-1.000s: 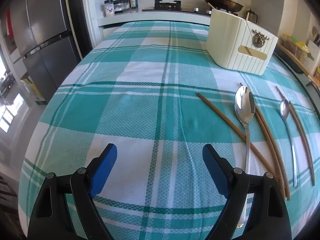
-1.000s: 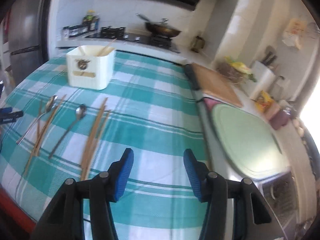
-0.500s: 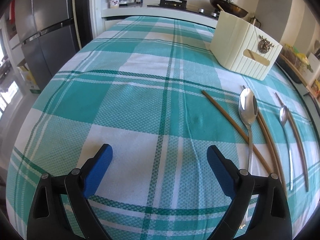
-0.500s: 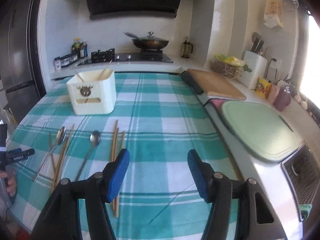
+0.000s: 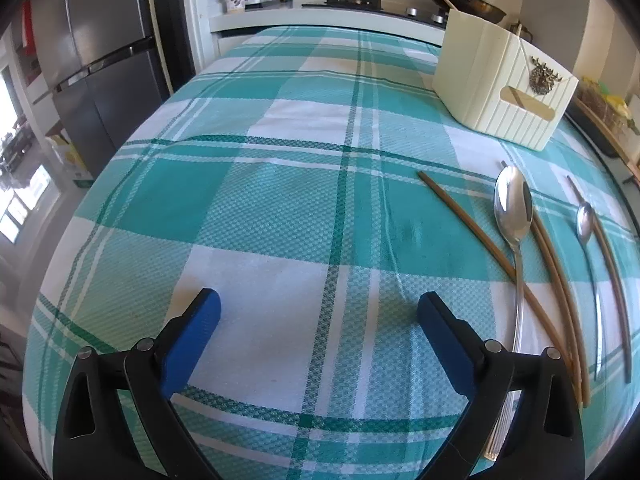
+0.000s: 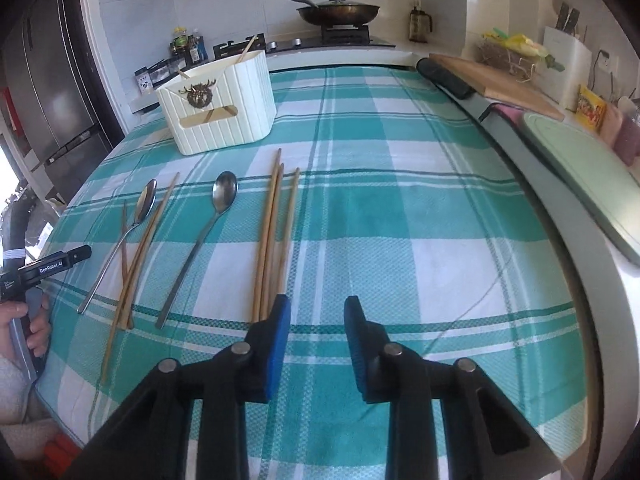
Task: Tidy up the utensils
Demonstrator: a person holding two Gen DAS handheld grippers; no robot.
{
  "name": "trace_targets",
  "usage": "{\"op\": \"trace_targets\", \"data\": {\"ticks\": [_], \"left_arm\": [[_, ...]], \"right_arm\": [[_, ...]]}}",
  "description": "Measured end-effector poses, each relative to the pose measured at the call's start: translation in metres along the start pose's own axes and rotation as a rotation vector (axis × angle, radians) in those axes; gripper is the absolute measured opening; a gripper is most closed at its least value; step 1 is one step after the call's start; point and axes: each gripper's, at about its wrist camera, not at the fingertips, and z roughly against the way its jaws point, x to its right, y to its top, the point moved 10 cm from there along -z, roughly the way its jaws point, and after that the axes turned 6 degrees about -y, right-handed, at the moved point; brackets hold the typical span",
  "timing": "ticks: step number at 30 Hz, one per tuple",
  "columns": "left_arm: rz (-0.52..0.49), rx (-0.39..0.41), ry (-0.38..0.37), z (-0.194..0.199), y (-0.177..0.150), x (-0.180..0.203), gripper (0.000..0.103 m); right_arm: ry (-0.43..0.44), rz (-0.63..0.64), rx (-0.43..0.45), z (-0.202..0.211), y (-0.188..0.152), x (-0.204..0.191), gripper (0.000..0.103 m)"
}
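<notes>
Right wrist view: right gripper (image 6: 316,312) fingers closing on nothing, chopsticks (image 6: 276,232) lying at 10 o'clock outside them. Left gripper (image 5: 318,306) wide, empty. Risk: pinching cloth (image 6: 400,220), missing chopsticks, scattering the bundle.

A cream ribbed holder (image 6: 218,110) stands upright on the checked tabletop (image 6: 400,220), with chopsticks poking from its top. In front of it lie two steel spoons, a large spoon (image 6: 145,202) and a smaller spoon (image 6: 224,194), bowls toward the holder. Dark chopsticks (image 6: 138,256) flank and cross the large one; a pale bundle of chopsticks (image 6: 276,232) lies apart to the right.
</notes>
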Motion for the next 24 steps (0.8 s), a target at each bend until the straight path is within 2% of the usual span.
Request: {"op": "trace_targets", "data": {"ticks": [4,12,17,24], "left_arm": [[-0.004,-0.003,0.010,-0.001,-0.001,0.000,0.100],[-0.019,-0.008,-0.004,-0.001,-0.001,0.003,0.100],[-0.078,-0.029,-0.017,0.004,-0.010,0.013,0.100],[-0.195,-0.065,-0.057,0.015,-0.031,0.040,0.100]], "right_arm": [[0.045,0.012,-0.020,-0.024,0.007,-0.012,0.024],[0.058,0.029,-0.044,-0.062,0.019,-0.019,0.024],[0.055,0.021,-0.049,-0.066,0.019,-0.010,0.021],[0.014,0.046,0.000,-0.066,0.019,-0.015,0.024]]}}
